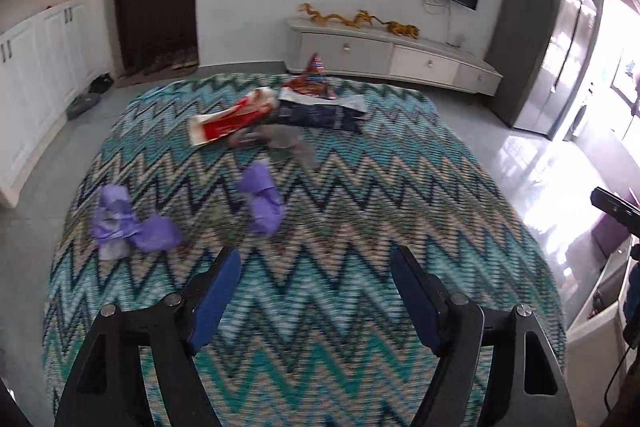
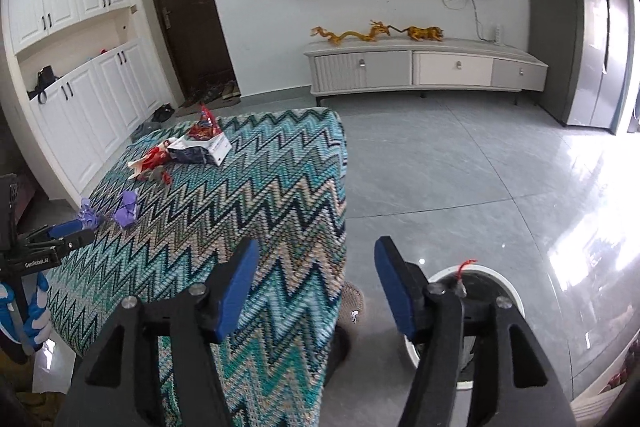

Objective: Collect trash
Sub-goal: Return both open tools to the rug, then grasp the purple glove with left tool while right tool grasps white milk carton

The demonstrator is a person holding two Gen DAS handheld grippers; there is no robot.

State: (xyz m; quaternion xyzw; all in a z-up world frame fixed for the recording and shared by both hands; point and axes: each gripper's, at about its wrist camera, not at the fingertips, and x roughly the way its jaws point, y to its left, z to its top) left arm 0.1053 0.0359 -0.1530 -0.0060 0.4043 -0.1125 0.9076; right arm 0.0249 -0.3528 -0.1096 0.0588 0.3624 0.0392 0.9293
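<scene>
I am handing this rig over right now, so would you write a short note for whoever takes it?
Left gripper: open, empty, above the zigzag cloth.
Right gripper: open, empty, by the table edge over the white bin.
On the cloth: two purple wads, red wrapper, dark packet, grey scrap.
Done: something already lies in the bin.
Left: all of the above.

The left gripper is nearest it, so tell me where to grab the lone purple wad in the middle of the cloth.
Take the purple wad across its narrow middle, coming down from above with the left gripper, whose jaws stand open and empty. It lies as a crumpled, elongated lump on the zigzag cloth, clear of other trash.
</scene>
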